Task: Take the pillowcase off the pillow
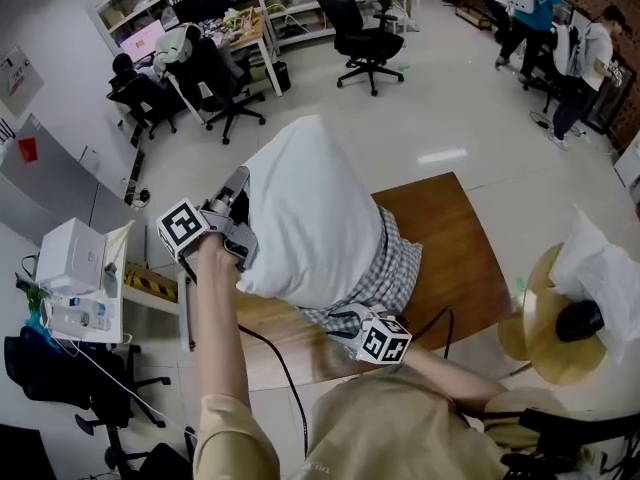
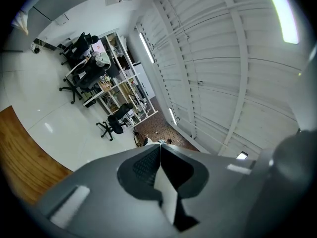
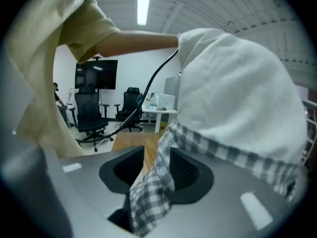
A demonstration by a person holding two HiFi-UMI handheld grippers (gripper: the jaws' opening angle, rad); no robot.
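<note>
Only your left gripper view shows the left gripper (image 2: 159, 151) clenched on a white sliver of the one pillow (image 1: 305, 203). Only your right gripper view shows the right gripper (image 3: 156, 157) with its jaws parted around the one checked pillowcase (image 3: 151, 192), which is bunched at the pillow's lower end.

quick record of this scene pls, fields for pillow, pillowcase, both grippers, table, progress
pillow: white, upright, mostly bare
pillowcase: checked, bunched round the pillow's lower end
left gripper: shut on a pinch of the pillow's white cloth
right gripper: jaws apart, pillowcase between them, not clamped
table: wooden, beneath pillow and pillowcase
progress: pillowcase partly off, not yet free
</note>
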